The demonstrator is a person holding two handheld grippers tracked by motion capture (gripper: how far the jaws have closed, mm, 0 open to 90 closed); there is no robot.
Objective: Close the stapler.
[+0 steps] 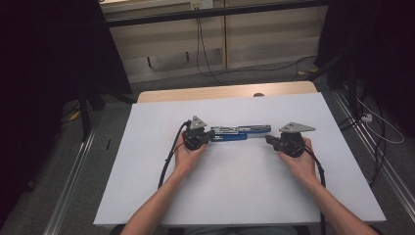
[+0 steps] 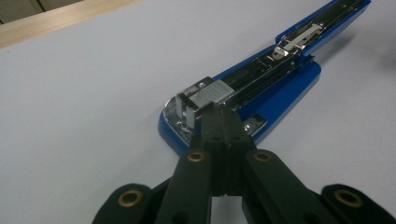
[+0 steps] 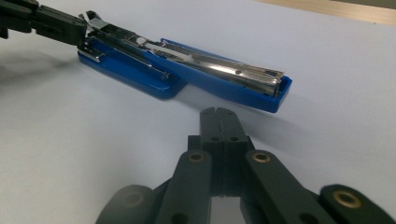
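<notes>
Stapler [image 2: 261, 88] far end cropped, left gripper [image 2: 219, 114] hiding its nose

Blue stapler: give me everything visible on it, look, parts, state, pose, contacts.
The blue stapler lies flat on the white table, swung fully open so base and top arm stretch in one long line. Both halves have glossy blue shells that look like plastic; a shiny metal staple channel runs along them, with a strip of staples at the base end. The left gripper, jaws shut, rests its tips on that metal end. The right gripper, also shut, sits just short of the other end, apart from it.
</notes>
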